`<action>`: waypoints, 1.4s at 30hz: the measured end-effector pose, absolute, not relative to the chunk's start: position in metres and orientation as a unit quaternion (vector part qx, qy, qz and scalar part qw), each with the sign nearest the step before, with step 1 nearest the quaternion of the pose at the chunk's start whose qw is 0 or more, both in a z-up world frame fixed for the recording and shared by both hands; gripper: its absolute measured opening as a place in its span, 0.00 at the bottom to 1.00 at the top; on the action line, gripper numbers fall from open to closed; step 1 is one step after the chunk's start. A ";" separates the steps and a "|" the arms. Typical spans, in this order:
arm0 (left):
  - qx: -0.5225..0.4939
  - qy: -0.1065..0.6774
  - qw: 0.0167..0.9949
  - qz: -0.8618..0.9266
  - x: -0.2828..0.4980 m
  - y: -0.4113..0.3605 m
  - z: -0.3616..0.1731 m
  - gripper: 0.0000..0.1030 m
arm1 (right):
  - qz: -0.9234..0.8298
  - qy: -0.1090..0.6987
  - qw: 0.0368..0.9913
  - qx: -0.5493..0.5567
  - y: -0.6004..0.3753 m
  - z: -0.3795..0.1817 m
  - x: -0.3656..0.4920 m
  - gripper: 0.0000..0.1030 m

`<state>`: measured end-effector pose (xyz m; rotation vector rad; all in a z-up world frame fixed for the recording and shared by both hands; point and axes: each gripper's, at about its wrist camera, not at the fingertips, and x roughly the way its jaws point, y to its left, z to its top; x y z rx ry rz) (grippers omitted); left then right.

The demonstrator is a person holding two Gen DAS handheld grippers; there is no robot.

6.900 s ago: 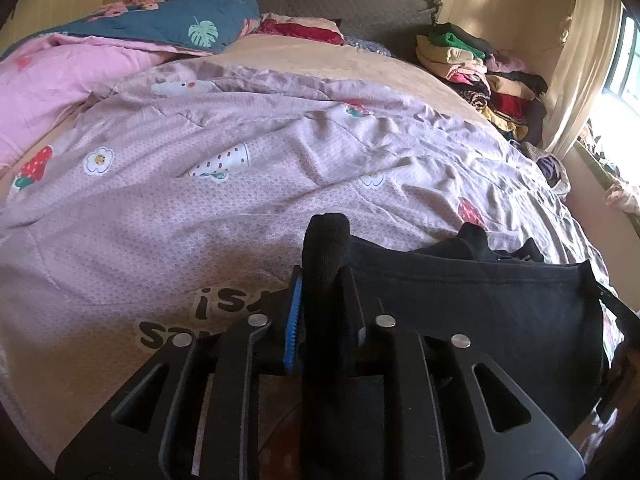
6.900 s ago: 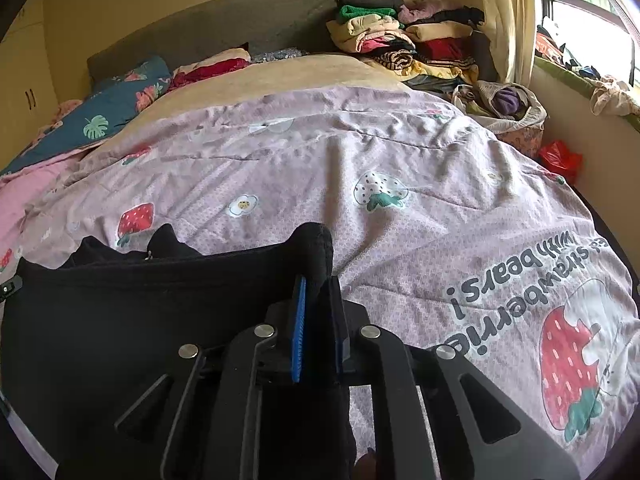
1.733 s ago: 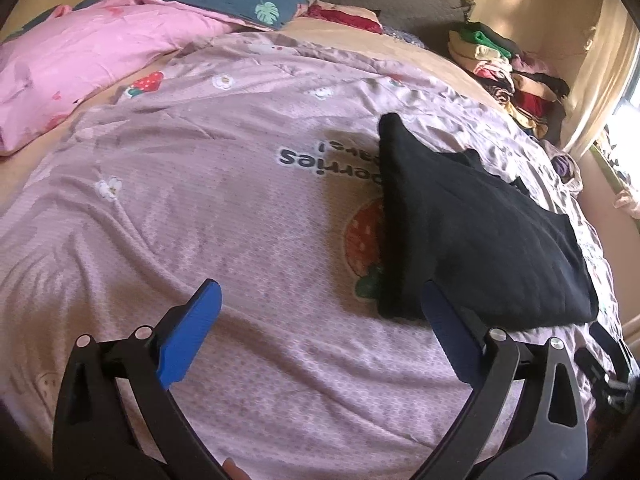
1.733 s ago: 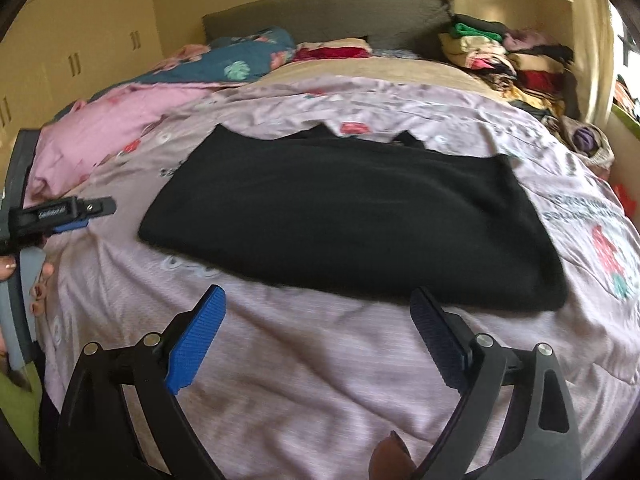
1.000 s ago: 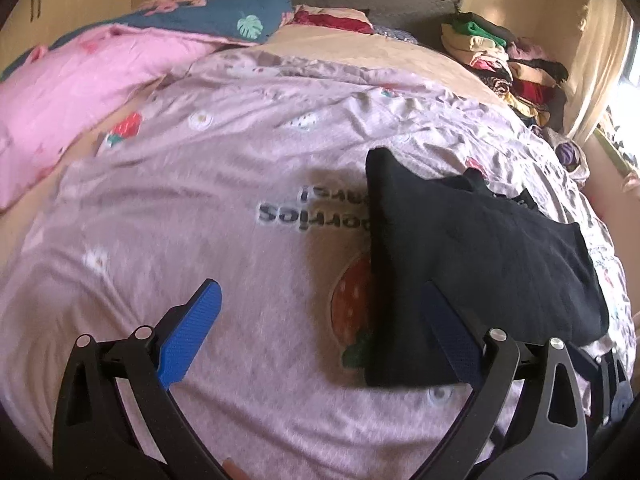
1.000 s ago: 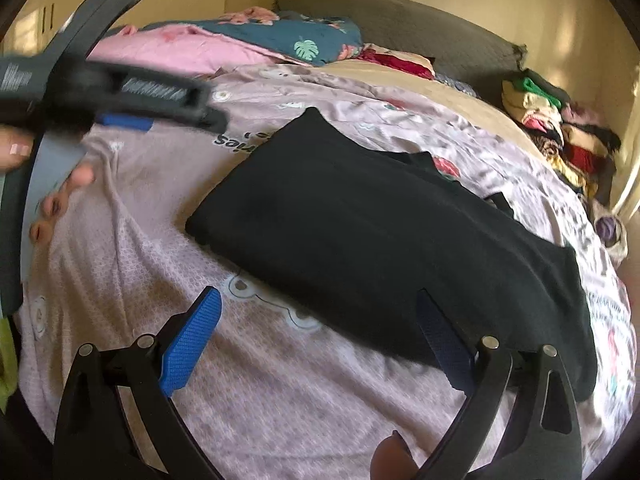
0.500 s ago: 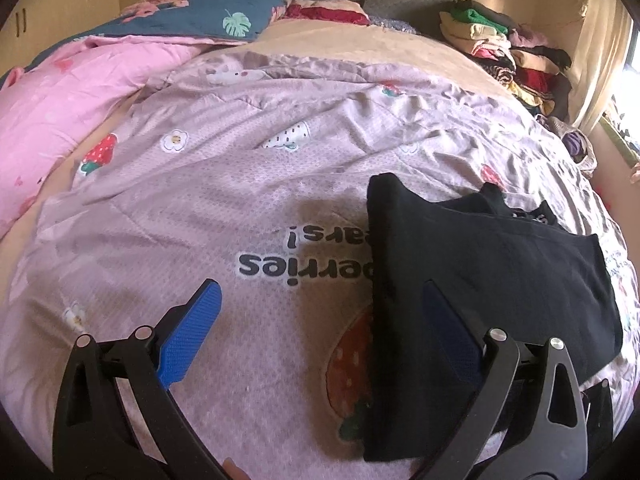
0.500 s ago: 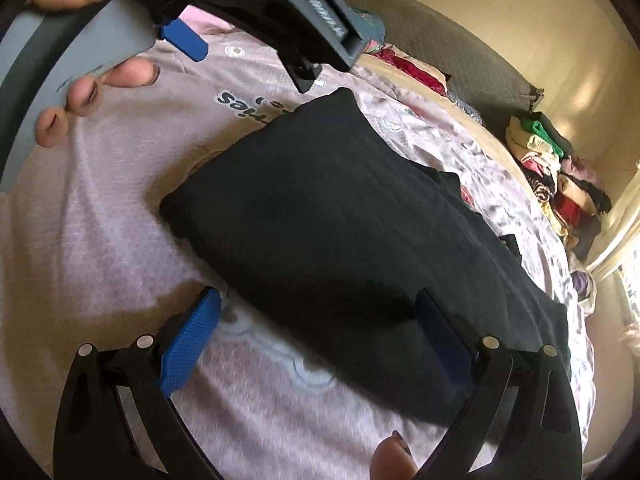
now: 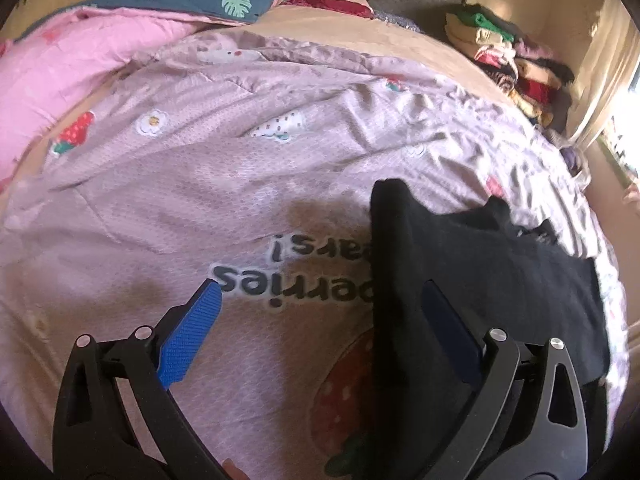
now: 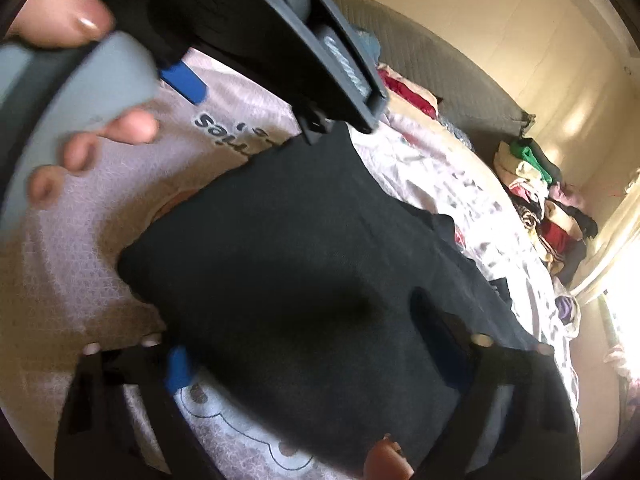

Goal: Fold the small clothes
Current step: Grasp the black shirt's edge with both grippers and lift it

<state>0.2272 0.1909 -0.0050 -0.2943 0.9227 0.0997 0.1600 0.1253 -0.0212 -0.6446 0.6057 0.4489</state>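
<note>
I have the black garment [image 9: 480, 280] lying folded once on the bed [image 9: 240, 184], over the lilac quilt with the strawberry print, toward the bed's near edge and on the window side of the printed lettering. Its folded edge runs away from me in the left wrist view, and two small tabs of cloth poke out at its far end.

My left gripper [image 9: 316, 328] is spread wide and holds nothing: one blue pad hangs over bare quilt, the other over the cloth, so it straddles that folded edge. My right gripper [image 10: 304, 360] has just been closing and has the near part of the garment between its jaws, but the right wrist view is blurred and I cannot tell whether the pads are pressing on the cloth yet. The left hand [image 10: 92, 148] on its grip fills the top left of that view.

I judge that I am at the start of the second fold, taking hold of the garment at two places. The next move calls for both grippers to close on the full thickness of both layers, not just the top one, then lift together and carry that side across evenly so the far edges meet without dragging the lower layer along the quilt.
</note>
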 end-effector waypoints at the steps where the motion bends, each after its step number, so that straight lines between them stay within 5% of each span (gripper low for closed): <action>1: -0.146 0.443 0.884 0.041 0.229 0.189 -0.005 0.91 | 0.217 0.285 0.882 -0.306 0.123 -0.018 0.158 0.66; 5: -0.164 0.451 0.877 0.010 0.237 0.179 -0.009 0.91 | 0.224 0.267 0.890 -0.295 0.114 -0.007 0.148 0.43; 7: -0.174 0.458 0.872 0.000 0.241 0.175 -0.014 0.91 | 0.233 0.261 0.893 -0.283 0.107 -0.002 0.144 0.23; 9: -0.175 0.464 0.868 -0.005 0.244 0.170 -0.017 0.91 | 0.231 0.256 0.898 -0.274 0.100 0.003 0.142 0.20; 16: -0.187 0.459 0.868 -0.034 0.243 0.150 -0.017 0.88 | 0.222 0.242 0.912 -0.244 0.074 0.017 0.132 0.14; 20: -0.190 0.450 0.871 -0.059 0.238 0.134 -0.006 0.42 | 0.211 0.234 0.922 -0.224 0.060 0.022 0.127 0.11; 24: -0.183 0.430 0.881 -0.075 0.228 0.114 0.013 0.25 | 0.199 0.226 0.934 -0.194 0.043 0.026 0.119 0.10; 42: -0.113 0.396 0.905 -0.107 0.221 0.020 0.082 0.23 | 0.144 0.217 0.962 -0.085 -0.047 0.056 0.105 0.08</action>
